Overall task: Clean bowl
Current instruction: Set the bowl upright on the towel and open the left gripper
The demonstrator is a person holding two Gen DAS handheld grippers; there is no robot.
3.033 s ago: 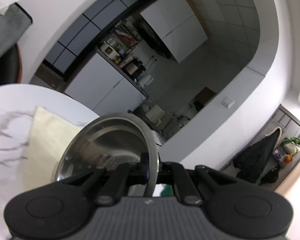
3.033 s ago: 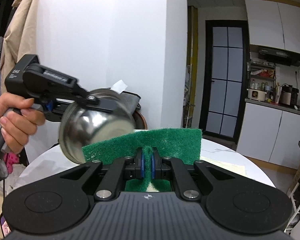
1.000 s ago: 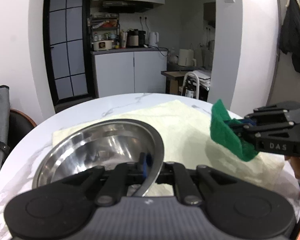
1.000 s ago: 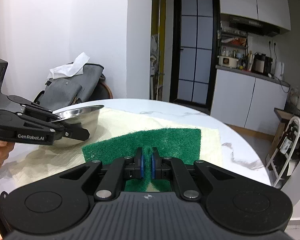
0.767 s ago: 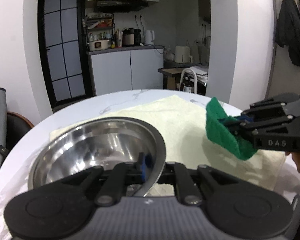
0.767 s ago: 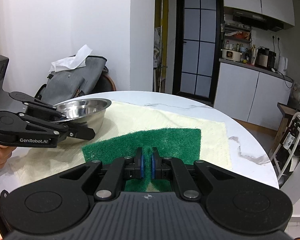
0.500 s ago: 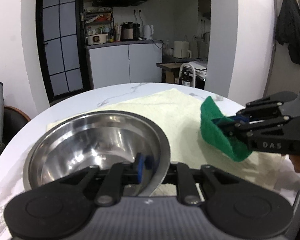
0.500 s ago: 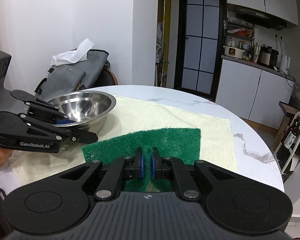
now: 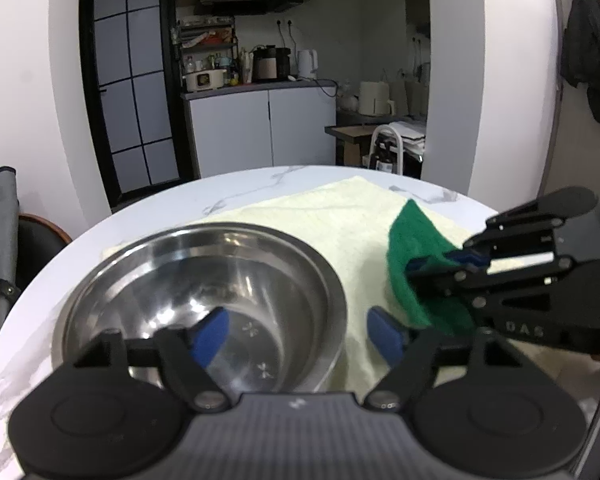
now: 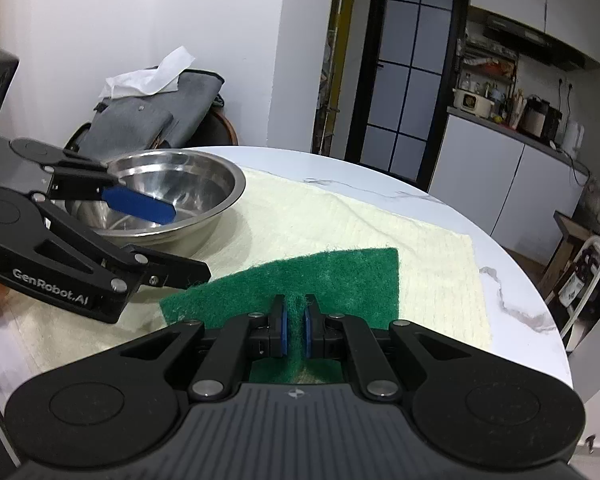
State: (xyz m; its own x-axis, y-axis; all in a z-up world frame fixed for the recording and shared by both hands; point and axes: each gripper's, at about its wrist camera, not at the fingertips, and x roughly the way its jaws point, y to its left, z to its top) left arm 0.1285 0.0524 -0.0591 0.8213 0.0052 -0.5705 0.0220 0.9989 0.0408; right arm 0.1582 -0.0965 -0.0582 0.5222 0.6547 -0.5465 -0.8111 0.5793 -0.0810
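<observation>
A steel bowl (image 9: pixel 204 280) stands upright on a pale yellow cloth (image 9: pixel 340 216) on the round marble table (image 9: pixel 260 176). My left gripper (image 9: pixel 298 334) is open, one blue pad inside the bowl and one outside its right rim, touching nothing. In the right wrist view the bowl (image 10: pixel 180 192) sits at left with the left gripper (image 10: pixel 160 240) straddling its rim. My right gripper (image 10: pixel 295 330) is shut on a green scouring pad (image 10: pixel 320 280), held above the cloth (image 10: pixel 420 248) to the right of the bowl; the pad also shows in the left wrist view (image 9: pixel 420 256).
A grey bag (image 10: pixel 152 116) with white tissue on a chair stands behind the table at left. Kitchen cabinets (image 10: pixel 520 184) and a dark door (image 10: pixel 396 68) lie beyond. The table edge (image 10: pixel 540 280) curves round at right.
The bowl was tilted in the air, then brought down onto the cloth. My left gripper has opened and let go of its rim. The right gripper still holds the pad.
</observation>
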